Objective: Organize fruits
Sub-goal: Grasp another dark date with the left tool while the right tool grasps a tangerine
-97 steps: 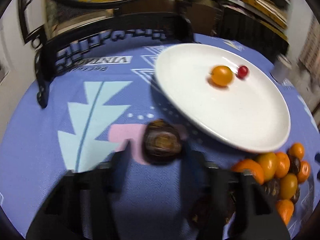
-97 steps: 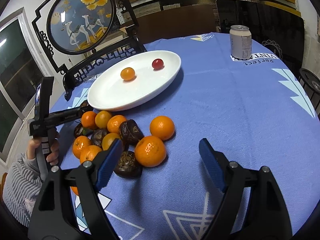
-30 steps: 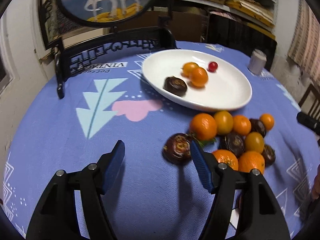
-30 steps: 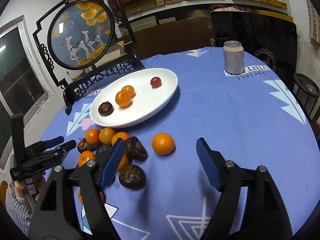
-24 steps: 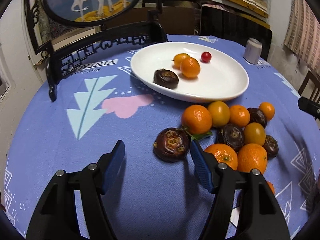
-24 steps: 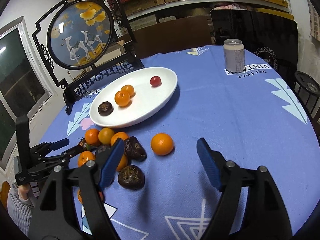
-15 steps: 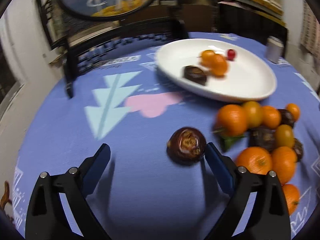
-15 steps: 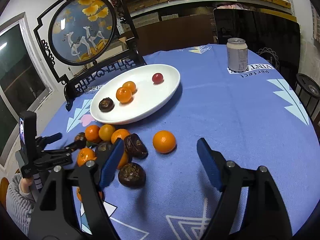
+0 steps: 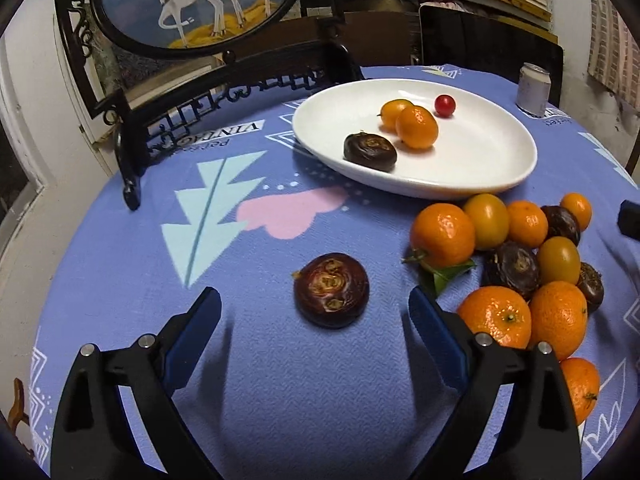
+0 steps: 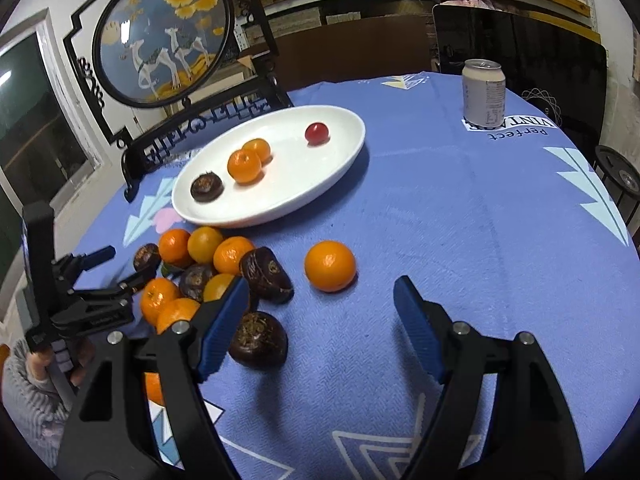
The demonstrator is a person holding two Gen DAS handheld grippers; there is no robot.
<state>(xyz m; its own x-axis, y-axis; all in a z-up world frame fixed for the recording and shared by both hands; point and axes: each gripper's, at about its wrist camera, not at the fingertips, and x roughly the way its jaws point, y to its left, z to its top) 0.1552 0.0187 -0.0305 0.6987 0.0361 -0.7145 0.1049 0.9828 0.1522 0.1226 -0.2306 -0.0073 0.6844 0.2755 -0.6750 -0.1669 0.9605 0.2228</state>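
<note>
A white plate (image 9: 492, 148) (image 10: 340, 160) holds a dark chestnut (image 9: 370, 152), two small oranges (image 9: 416, 126) and a red cherry tomato (image 9: 445, 105). My left gripper (image 9: 316, 304) is open, with a lone dark chestnut (image 9: 331, 290) on the cloth just ahead, between its fingers. A pile of oranges and chestnuts (image 9: 520, 264) (image 10: 208, 264) lies to its right. My right gripper (image 10: 320, 292) is open and empty, just short of a lone orange (image 10: 330, 266). A chestnut (image 10: 259, 345) lies by its left finger. The left gripper shows in the right wrist view (image 10: 120, 268).
A round blue patterned tablecloth (image 9: 280, 380) covers the table. A black-framed deer screen (image 9: 192, 4) (image 10: 160, 36) stands at the back behind the plate. A drink can (image 10: 484, 92) (image 9: 532, 88) stands at the far right. Shelves and a dark chair lie beyond.
A chestnut and a second orange were put on the plate. My left gripper came back and opened wider around the lone chestnut on the cloth. My right gripper barely moved.
</note>
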